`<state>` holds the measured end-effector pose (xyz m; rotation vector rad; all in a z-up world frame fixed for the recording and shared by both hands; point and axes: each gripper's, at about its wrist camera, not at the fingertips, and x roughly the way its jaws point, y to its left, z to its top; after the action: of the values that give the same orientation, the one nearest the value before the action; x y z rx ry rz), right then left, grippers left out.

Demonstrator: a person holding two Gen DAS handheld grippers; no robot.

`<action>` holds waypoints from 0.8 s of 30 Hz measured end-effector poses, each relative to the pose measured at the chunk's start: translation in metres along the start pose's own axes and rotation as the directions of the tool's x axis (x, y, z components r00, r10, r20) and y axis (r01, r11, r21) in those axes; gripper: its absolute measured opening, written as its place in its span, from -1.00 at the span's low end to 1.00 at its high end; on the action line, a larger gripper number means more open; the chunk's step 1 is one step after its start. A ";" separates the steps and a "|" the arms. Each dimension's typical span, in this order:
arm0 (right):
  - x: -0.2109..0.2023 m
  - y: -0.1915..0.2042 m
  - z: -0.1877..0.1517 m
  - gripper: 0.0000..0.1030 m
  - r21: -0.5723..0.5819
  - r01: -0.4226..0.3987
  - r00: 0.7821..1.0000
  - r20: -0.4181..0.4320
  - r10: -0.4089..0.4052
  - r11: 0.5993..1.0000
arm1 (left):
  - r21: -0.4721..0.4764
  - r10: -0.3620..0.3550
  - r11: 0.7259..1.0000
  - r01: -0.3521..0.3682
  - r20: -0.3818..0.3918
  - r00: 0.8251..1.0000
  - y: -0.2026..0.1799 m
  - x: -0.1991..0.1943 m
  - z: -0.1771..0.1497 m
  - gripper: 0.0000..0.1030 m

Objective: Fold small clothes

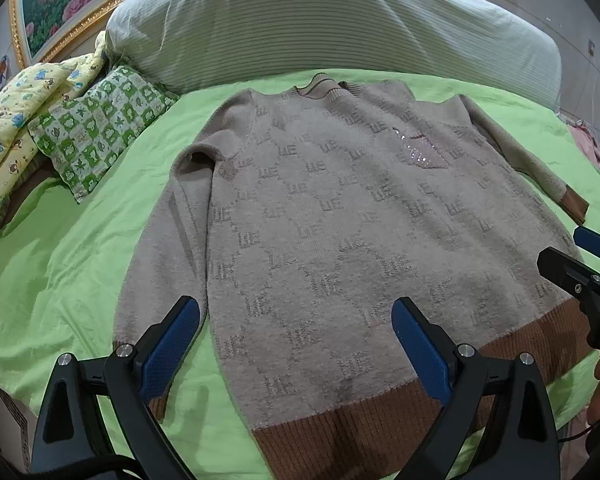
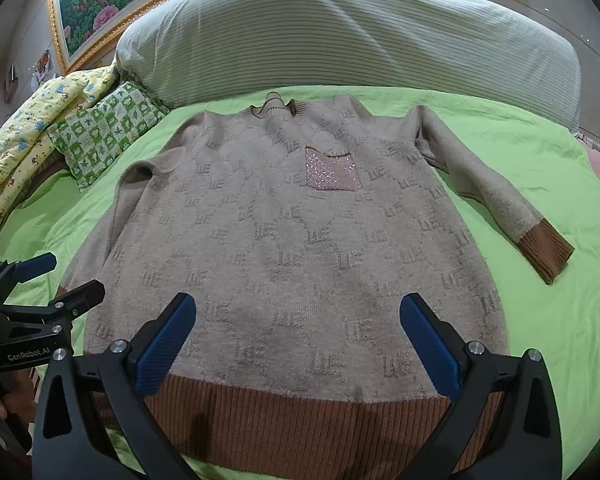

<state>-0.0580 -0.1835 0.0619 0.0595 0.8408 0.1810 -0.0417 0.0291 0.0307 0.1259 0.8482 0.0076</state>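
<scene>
I see one sweater (image 2: 284, 240), beige with a brown ribbed hem, lying flat and face up on the green sheet (image 2: 540, 320) of the bed. Going from left to right: at about 9 o'clock lies one yellow printed quilt (image 2: 20, 160), just beside it one green checked cushion (image 2: 104, 136), then at 12 o'clock one big striped pillow (image 2: 340, 32) behind the collar. My left claw (image 1: 296, 340) hangs over the hem with its two blue pads wide apart, holding nothing; on its body I can read "GenRobot.AI" in the right view. My right claw (image 2: 298, 338) is the same, spread wide and empty above the hem. The knit repeats the letters "UE" all over. One shiny pink pocket (image 2: 332, 172) sits on the chest. The right sleeve (image 2: 500, 204) stretches toward 3 o'clock. One gold-framed flower painting (image 2: 100, 0) hangs on the wall at 11 o'clock.
</scene>
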 end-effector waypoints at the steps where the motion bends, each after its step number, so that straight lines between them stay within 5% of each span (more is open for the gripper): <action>1: 0.001 0.000 0.000 0.97 0.000 -0.001 1.000 0.000 0.001 1.000 | 0.000 -0.001 1.000 0.001 -0.003 1.000 0.000 0.000 0.001 0.89; 24: 0.001 -0.004 0.004 0.97 0.019 -0.009 1.000 -0.012 0.009 1.000 | 0.003 -0.024 1.000 0.024 -0.034 0.999 -0.004 0.006 0.005 0.89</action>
<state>-0.0539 -0.1875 0.0630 0.0804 0.8542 0.1820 -0.0343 0.0247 0.0293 0.1188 0.8834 -0.0142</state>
